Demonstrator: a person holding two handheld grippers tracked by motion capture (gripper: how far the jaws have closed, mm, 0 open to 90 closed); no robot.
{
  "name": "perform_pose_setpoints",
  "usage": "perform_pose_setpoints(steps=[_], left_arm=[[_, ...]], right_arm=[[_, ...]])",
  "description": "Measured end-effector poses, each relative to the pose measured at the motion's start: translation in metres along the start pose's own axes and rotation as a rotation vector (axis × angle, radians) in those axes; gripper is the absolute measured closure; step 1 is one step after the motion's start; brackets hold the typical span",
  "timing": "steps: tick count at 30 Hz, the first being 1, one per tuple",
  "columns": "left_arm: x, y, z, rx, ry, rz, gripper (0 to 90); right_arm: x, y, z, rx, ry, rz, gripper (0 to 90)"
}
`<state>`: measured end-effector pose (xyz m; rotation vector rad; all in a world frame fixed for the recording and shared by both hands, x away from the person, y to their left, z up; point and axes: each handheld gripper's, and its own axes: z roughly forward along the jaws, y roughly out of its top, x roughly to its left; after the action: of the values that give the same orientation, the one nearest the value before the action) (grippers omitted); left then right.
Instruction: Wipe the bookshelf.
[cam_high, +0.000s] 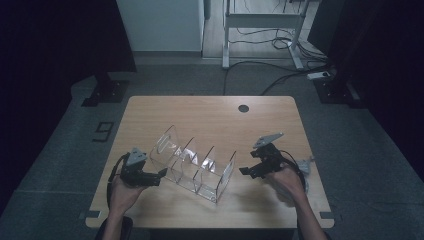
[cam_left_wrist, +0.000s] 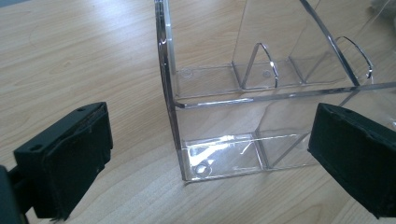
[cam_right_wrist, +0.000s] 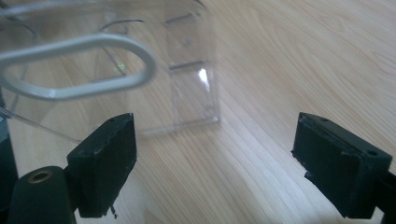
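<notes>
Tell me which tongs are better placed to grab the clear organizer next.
Probably left: the left tongs stand open around the clear acrylic organizer end wall, while the open right tongs sit beside its other end.

Left tool (cam_high: 161, 173) jaws wide apart, right tool (cam_high: 243, 170) likewise

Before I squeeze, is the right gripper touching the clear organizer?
Apart. The right gripper view shows the right gripper open, bare table between it and the organizer.
</notes>
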<state>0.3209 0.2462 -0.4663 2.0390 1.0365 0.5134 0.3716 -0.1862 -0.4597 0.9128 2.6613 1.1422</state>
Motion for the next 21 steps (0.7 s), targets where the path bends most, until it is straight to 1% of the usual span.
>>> perform_pose_setpoints(steps=[1,2,4,10,11,14,15,20,21], left_arm=[[0.000,0.000,0.001,0.001,0.002,0.002,0.0],[0.000,0.000,0.002,0.005,0.001,0.002,0.0],[0.001,0.001,0.004,0.011,0.006,0.005,0.0],[0.001,0.005,0.011,0.033,0.017,0.011,0.0],[0.001,0.007,0.014,0.037,0.025,0.006,0.0],[0.002,0.008,0.016,0.038,0.033,0.003,0.0],[0.002,0.010,0.018,0.038,0.041,-0.002,0.0],[0.001,0.012,0.021,0.035,0.042,-0.015,0.0],[0.000,0.014,0.024,0.033,0.039,-0.022,0.0]], right_arm=[[0.004,0.004,0.004,0.006,0.011,-0.015,13.4],[0.004,0.004,0.004,0.006,0.011,-0.015,13.4],[0.007,0.008,0.010,0.012,0.016,-0.037,13.6],[0.009,0.013,0.017,0.018,0.024,-0.053,14.0],[0.010,0.014,0.019,0.016,0.037,-0.054,14.3],[0.011,0.016,0.020,0.012,0.047,-0.062,14.8],[0.014,0.017,0.021,0.009,0.064,-0.062,15.2],[0.019,0.019,0.022,0.004,0.083,-0.077,18.9],[0.021,0.019,0.022,0.006,0.079,-0.077,19.6]])
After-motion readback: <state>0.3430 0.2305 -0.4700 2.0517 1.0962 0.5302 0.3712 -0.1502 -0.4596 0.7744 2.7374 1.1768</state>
